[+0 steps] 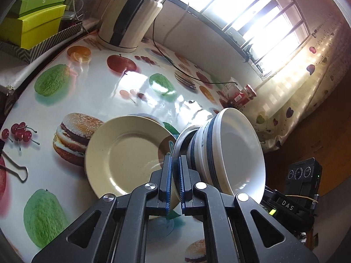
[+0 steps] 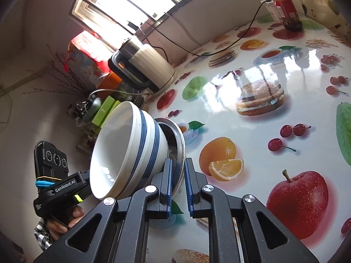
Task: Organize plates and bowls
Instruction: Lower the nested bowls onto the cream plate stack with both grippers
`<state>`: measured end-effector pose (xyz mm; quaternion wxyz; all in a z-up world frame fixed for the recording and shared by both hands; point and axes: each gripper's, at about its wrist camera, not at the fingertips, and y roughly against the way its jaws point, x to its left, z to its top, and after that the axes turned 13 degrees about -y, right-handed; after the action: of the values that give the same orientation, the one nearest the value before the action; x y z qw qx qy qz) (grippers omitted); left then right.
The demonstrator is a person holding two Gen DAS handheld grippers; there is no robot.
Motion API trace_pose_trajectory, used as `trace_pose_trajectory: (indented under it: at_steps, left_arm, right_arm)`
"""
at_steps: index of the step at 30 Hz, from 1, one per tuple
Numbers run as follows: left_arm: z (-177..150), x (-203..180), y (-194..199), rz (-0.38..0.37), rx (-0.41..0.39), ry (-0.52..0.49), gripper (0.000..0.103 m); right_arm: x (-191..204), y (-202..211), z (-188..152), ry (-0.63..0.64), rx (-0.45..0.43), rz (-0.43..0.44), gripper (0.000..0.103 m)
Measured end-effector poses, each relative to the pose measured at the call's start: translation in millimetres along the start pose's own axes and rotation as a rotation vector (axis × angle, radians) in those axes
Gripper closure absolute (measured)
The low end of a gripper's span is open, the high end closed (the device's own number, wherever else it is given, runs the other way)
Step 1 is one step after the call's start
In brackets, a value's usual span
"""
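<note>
Steel rim first: in your left wrist view, your left gripper (image 1: 175,175) was clamped on the round stainless-steel plate (image 1: 181,141) carrying the stacked blue-striped white ceramic bowls (image 1: 230,149), right of centre, above the cream round plate (image 1: 125,155) on the fruit-print table (image 1: 87,83). In your right wrist view, your right gripper (image 2: 178,180) pinched the opposite rim at lower centre. That stack looked heavy, slippery and breakable; rim holds suited it.

- Your white bowl (image 1: 239,151) carries dark blue bands around its outside.
- The metal plate (image 1: 182,144) beneath it is silver-grey.
- At 9 o'clock of it you see a plain cream plate (image 1: 125,155).
- Your tablecloth (image 2: 263,127) is glossy white, printed with fruit and burgers.
</note>
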<state>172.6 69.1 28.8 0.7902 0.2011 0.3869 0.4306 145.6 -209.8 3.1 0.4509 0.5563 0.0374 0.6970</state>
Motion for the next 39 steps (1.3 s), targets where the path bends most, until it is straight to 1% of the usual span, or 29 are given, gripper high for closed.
trace_pose_trajectory:
  at_steps: [6, 18, 33, 39]
  left_arm:
    - [-0.4, 18.8, -0.5, 0.018, -0.001, 0.029, 0.099]
    - [1.0, 43.7, -1.6, 0.049, 0.005, 0.066, 0.099]
    - [-1.9, 66.6, 1.6, 0.064, 0.005, 0.106, 0.099]
    - [-1.3, 67.1, 2.7, 0.065, 0.002, 0.106, 0.098]
  right_arm:
    - [6.6, -21.4, 3.9, 0.01, 0.034, 0.001, 0.091]
    - [18.3, -56.8, 9.2, 0.023, 0.079, -0.007, 0.09]
    - [31.7, -82.3, 11.2, 0.049, 0.115, -0.02, 0.09]
    - [33.0, -85.5, 10.3, 0.052, 0.12, -0.019, 0.09]
